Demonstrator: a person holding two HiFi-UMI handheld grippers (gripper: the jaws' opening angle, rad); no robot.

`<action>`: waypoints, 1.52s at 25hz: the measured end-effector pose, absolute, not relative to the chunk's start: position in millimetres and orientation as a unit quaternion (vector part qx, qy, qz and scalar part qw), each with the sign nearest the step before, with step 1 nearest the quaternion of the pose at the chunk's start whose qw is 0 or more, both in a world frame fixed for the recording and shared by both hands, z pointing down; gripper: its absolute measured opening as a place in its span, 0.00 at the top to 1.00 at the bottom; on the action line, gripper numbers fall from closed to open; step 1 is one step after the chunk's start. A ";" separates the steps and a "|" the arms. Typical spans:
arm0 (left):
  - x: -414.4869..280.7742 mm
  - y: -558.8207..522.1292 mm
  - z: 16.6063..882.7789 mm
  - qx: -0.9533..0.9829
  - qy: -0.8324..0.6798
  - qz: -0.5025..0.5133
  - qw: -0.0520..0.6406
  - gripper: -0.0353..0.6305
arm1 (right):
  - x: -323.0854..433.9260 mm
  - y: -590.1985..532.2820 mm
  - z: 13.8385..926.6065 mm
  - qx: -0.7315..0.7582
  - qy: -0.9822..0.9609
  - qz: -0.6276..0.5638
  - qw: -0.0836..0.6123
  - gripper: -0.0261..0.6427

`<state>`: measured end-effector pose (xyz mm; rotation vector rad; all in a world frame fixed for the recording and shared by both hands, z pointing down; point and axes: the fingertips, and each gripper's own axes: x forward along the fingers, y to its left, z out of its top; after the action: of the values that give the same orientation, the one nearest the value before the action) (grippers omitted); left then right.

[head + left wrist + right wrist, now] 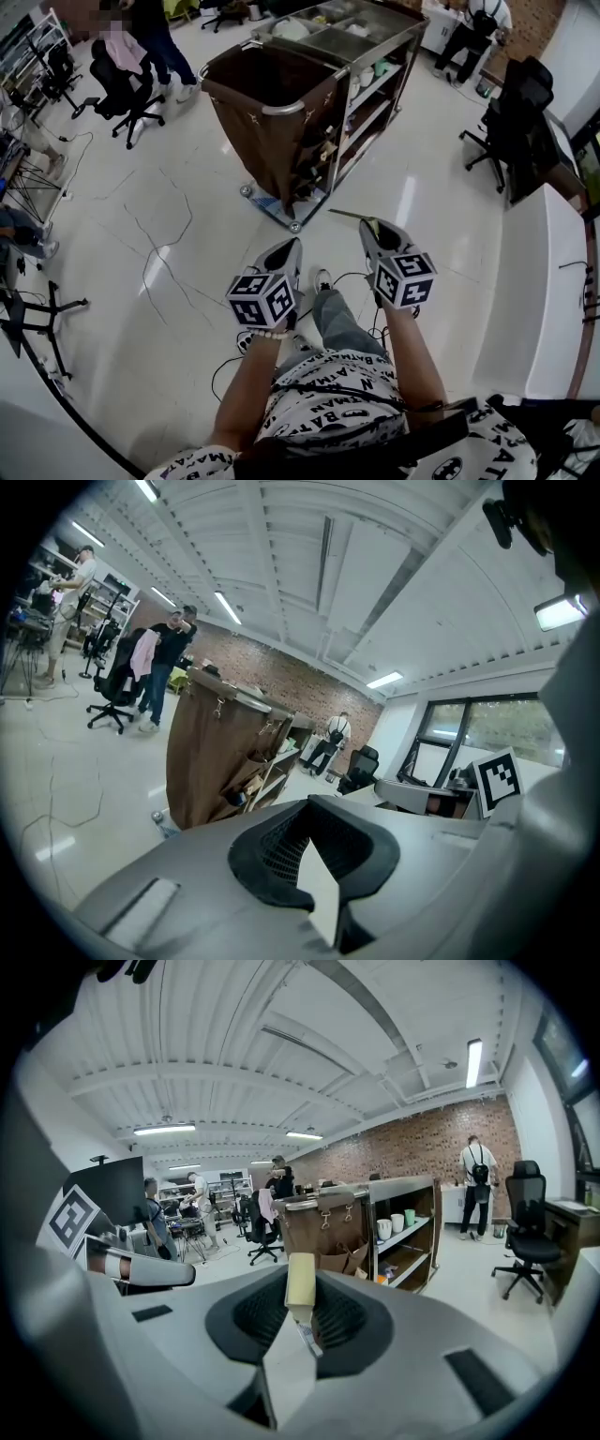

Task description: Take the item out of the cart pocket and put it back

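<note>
1. The item [300, 1283], a pale yellow flat packet, stood upright out of the right gripper [294, 1337]. Its lower end, with a small printed label, was sunk between the jaws. What it was exactly could not be made out.
2. In the head view the item [349, 215] showed only as a thin edge-on sliver past the right gripper [368, 228]. Its face was not readable there.
3. The item was out of the cart [309, 103] and well apart from it, held in the air over the floor [169, 234].
4. The cart's pockets [352, 1260] on the side of the brown bag [323, 1227] showed in both gripper views. In the head view that side was dark and the pockets were hard to tell.
5. Only the right gripper view showed cups [397, 1222] on the cart's shelves [412, 1237]. Only the head view showed both grippers side by side in front of the person.
6. The right jaws were clenched narrowly on the item.
7. The left gripper [319, 885] had its jaws pressed together with nothing between them. It was also held in the air away from the cart.
8. People [169, 663] and an office chair [127, 89] stood beyond the cart, small and partly blurred. A white surface [553, 281] was cut off at the right edge.
</note>
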<state>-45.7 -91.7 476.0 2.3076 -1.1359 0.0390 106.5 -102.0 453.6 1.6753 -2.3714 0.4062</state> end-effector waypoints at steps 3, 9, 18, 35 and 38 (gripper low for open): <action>-51.2 -111.6 469.9 0.860 -0.432 0.011 0.271 0.95 | 99.0 -128.0 446.0 0.562 -0.812 0.125 0.100 0.85; -55.3 -160.3 461.6 0.858 -0.446 0.004 0.255 0.95 | 91.7 -186.0 433.4 0.552 -0.823 0.098 0.095 0.85; -34.8 -255.1 464.7 0.856 -0.449 0.008 0.256 0.95 | 108.8 -291.0 430.6 0.551 -0.825 0.095 0.088 0.85; -18.3 -352.8 496.8 0.831 -0.474 0.025 0.289 0.95 | 90.8 -407.8 517.4 0.487 -0.844 0.148 0.167 0.85; -18.4 -365.6 509.2 0.827 -0.477 0.030 0.295 0.95 | 88.2 -419.6 546.4 0.479 -0.843 0.161 0.183 0.85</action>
<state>-18.4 -365.6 509.2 2.2019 -1.2698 0.0791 88.2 -419.6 546.4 1.3517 -2.3790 0.4551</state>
